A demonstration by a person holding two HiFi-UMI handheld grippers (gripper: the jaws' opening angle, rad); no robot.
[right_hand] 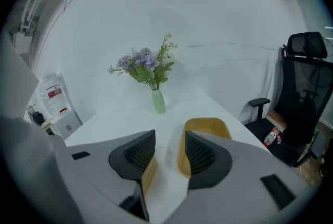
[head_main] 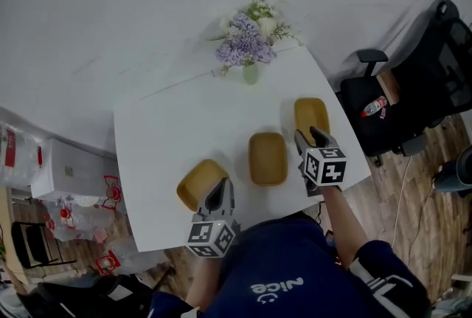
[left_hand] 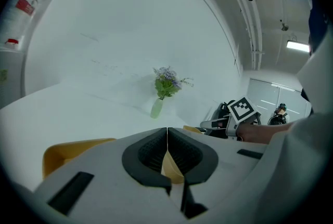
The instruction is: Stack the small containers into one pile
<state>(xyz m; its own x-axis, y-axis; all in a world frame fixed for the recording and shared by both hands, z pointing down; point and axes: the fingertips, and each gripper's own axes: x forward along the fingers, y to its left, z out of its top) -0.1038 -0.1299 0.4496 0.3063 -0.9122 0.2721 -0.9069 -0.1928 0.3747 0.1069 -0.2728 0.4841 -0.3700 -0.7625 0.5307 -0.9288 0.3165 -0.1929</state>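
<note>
The left gripper (left_hand: 167, 133) has its jaws closed together. A tan sliver shows in the seam, apparently the rim of the left container (head_main: 196, 184), which lies at the gripper's 11 o'clock. That pinch looks meant for carrying it.

The right gripper (right_hand: 169, 149) stands wide open. The near-left wall of the right container (right_hand: 208, 125) rises between the pads, close by the right one and unpressed, so it rests free on the table (head_main: 169, 132).

The middle container (head_main: 267, 158) sits at that gripper's 9 o'clock, apart from the other two. Nothing is stacked yet. The flower vase (head_main: 251, 71) stands off at 12 o'clock, out of the way.
</note>
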